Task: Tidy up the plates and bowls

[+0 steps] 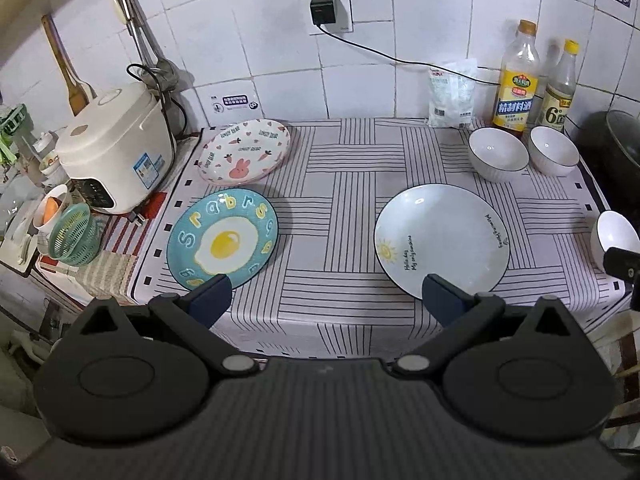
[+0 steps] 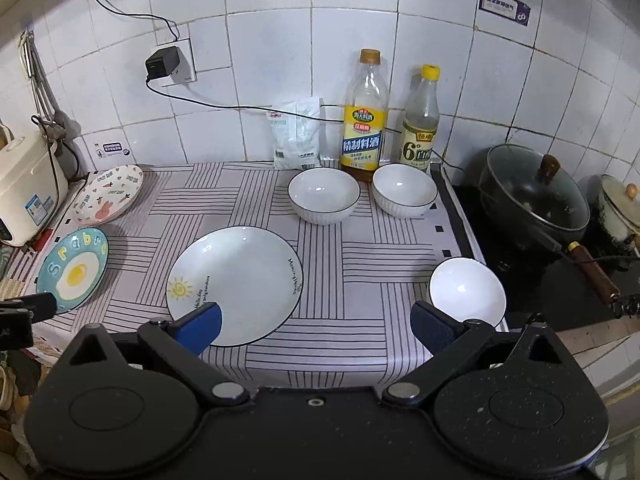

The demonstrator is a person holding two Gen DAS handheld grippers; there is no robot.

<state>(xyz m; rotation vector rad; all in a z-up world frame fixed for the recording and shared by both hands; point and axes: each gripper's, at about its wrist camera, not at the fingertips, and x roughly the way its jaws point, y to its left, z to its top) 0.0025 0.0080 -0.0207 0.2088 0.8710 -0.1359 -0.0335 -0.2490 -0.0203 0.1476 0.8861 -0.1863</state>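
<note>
Three plates lie on the striped counter: a pink rabbit plate [image 1: 244,151] at the back left, a teal fried-egg plate [image 1: 222,239] in front of it, and a pale sun plate [image 1: 442,239] right of centre. Two white bowls [image 1: 498,153] [image 1: 554,156] stand at the back right, and a third white bowl [image 2: 467,292] sits near the right edge. My left gripper [image 1: 326,300] hovers open over the front edge, between the egg plate and the sun plate. Open too, my right gripper [image 2: 316,326] hangs between the sun plate [image 2: 235,286] and the third bowl, holding nothing.
A rice cooker [image 1: 116,148] and a green basket [image 1: 75,234] crowd the left side. Two bottles [image 2: 363,120] [image 2: 420,120] and a white bag [image 2: 297,134] line the back wall. A lidded black wok [image 2: 534,196] sits on the stove at the right.
</note>
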